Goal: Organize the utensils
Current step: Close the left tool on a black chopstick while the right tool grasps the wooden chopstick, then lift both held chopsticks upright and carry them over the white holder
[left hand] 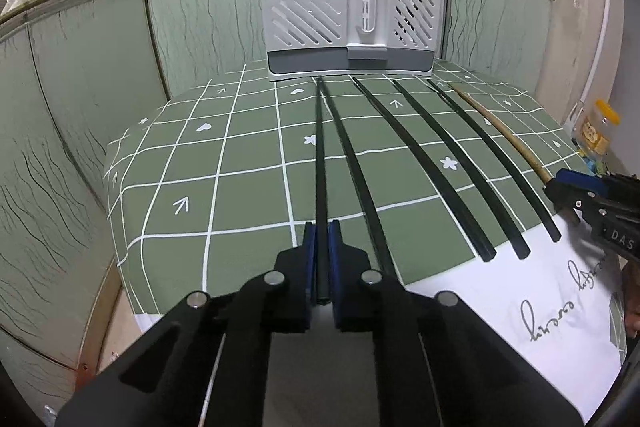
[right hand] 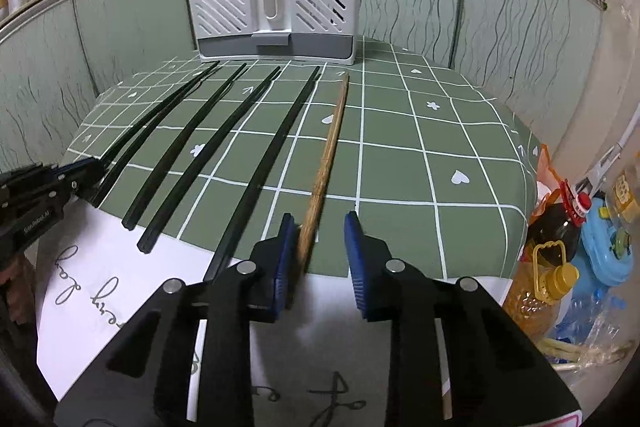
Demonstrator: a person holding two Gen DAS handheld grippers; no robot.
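Left gripper (left hand: 321, 259): the blue-padded fingers (left hand: 308, 259) are pinched on the near end of one black chopstick (left hand: 319, 155), which runs straight between them toward the utensil holder (left hand: 348, 15). The grip sits at the thick end, presumably so the tip can lead into a compartment.

Right gripper (right hand: 320, 247): fingers (right hand: 356, 259) spread. The wooden chopstick (right hand: 330, 155) lies just inside the left pad, possibly touching it; nothing is clamped. Judgement: this hand is lined up for a grasp not yet made.

Outward from the fingers, the remaining black chopsticks (right hand: 224, 143) lie side by side on the counter (right hand: 460, 131), tips fanned toward the holder's base and thick ends at or over the edge of the white printed sheet (right hand: 100, 259). That overhang likely gives the pads a way under each end.

The holder stands upright at the far edge of the counter, against the green wall panels (left hand: 192, 27). Its right slotted compartment (left hand: 414, 7) already contains a few upright sticks, dark and wooden. Its left compartment (left hand: 304, 19) shows no contents from here. Sorting appears only partly done.

Risk noted: a long stick pinched at one end may swing or slip.
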